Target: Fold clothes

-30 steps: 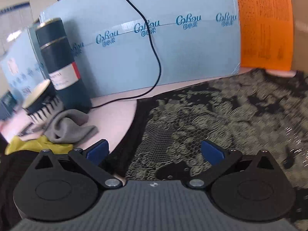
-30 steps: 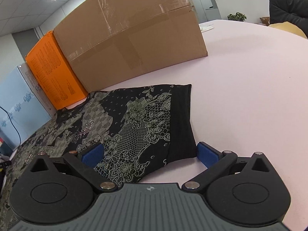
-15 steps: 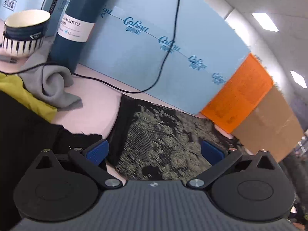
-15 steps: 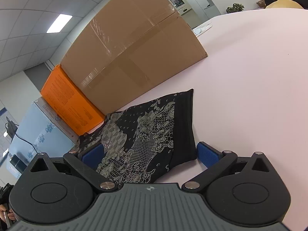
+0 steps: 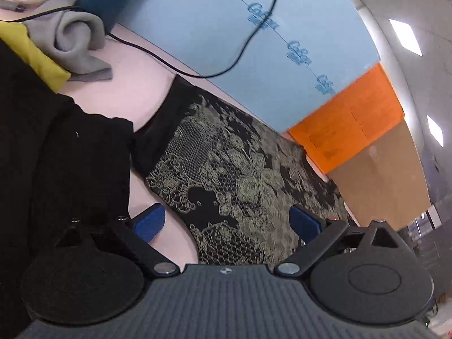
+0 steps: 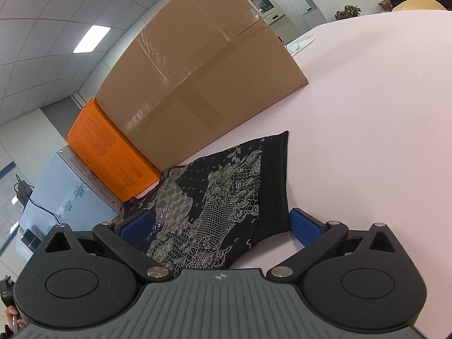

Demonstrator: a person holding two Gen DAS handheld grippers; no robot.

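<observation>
A black garment with a pale lace print [image 5: 226, 175] lies spread on the pink table [image 5: 135, 84]. My left gripper [image 5: 227, 224] hovers low over its near left edge, tilted; its jaws are closing, the cloth lies between them, and the blue pads stand apart from it. In the right wrist view the same garment [image 6: 226, 197] ends in a plain black hem at the right. My right gripper [image 6: 220, 227] stands open astride that near corner, its pads [image 6: 303, 226] wide and not pressing.
A light blue box [image 5: 240, 42], an orange box [image 5: 353, 130] and a taped cardboard box [image 6: 197, 70] line the table's back. A black cable [image 5: 147, 50], a grey cloth [image 5: 73, 45], a yellow cloth [image 5: 28, 53], a dark bottle and a striped bowl sit at left. Plain black cloth [image 5: 56, 169] lies nearby.
The left gripper has rolled and swung toward the garment's left edge, coming lower over it; its jaws have narrowed a little. The right gripper has tilted slightly and stayed over the hem corner.
</observation>
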